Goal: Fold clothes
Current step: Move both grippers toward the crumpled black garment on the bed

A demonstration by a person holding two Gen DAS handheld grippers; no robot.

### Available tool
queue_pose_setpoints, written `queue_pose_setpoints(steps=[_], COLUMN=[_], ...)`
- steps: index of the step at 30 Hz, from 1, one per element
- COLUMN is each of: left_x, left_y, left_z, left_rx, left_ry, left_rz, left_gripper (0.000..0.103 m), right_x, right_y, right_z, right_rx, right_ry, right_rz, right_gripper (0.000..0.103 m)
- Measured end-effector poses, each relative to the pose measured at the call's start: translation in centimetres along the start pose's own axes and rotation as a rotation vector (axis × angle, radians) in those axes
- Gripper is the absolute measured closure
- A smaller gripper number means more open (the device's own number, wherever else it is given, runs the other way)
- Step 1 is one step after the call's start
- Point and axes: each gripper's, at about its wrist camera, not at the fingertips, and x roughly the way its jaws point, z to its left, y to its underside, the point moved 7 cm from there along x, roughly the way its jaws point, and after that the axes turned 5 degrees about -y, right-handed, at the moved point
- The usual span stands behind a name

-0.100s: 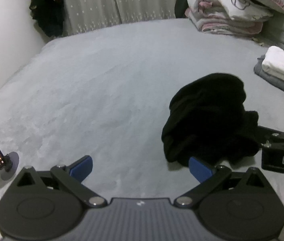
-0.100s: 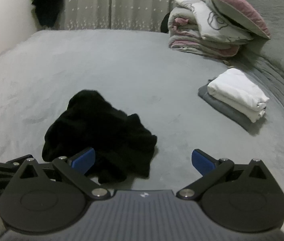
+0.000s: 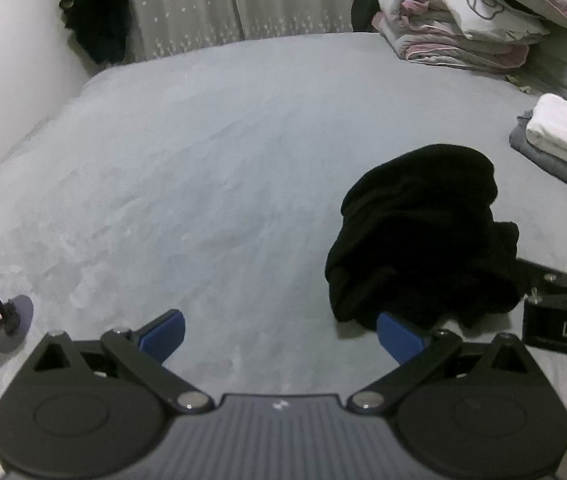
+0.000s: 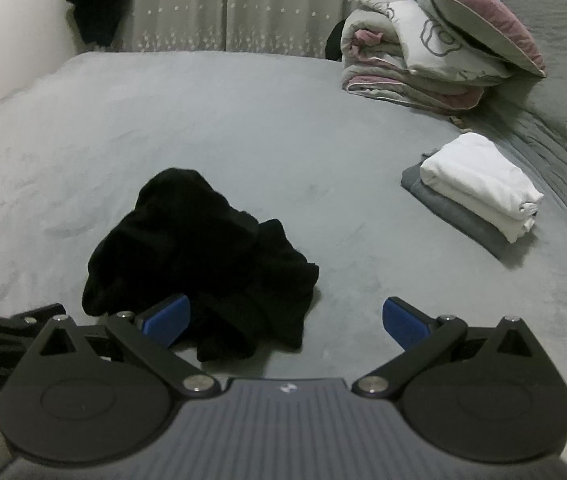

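The grey bed [image 4: 243, 120] fills most of both views, its plush cover bare across the centre and left. At the upper right of the right wrist view a pile of folded bedding [image 4: 423, 64] sits under a pink pillow, and below it, at the right edge, a white folded garment [image 4: 479, 184] rests squarely on a grey folded one [image 4: 451, 216].

The black garment [image 4: 199, 260] lies in a crumpled heap in the lower left of the right wrist view and at the right centre of the left wrist view [image 3: 423, 236]. It looks soft, limp and fairly thick, probably a knit or fleece; it should sag and bunch when lifted and is unlikely to slip. No hem, collar or sleeve can be told apart in the dark mass, so a hold is best sought on the loose lobes along the near edge, one for each gripper, to shake it flat.

The left gripper [image 3: 279, 332] hangs spread wide and empty, its right finger just before the heap's near edge. The right gripper [image 4: 285, 320] is likewise wide apart and holds nothing.
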Motion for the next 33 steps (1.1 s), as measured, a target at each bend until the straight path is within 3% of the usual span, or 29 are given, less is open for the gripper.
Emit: queue_pose_setpoints(steps=[14,33], left_x=[0.3,1.1], left_y=[-1.1,-1.1], left_z=[-2.6,-3.6], left_rx=[-0.054,-0.030], left_ry=[0.052,0.012], left_rz=[0.049,0.085], left_gripper=[0.000,0.000], right_x=[1.2,1.2], right_y=[0.4,0.5], right_z=[0.3,-0.1], right_rx=[0.041,0.063], right_ry=[-0.031,-0.044], right_rz=[0.036,0.041], right_gripper=[0.000,0.000])
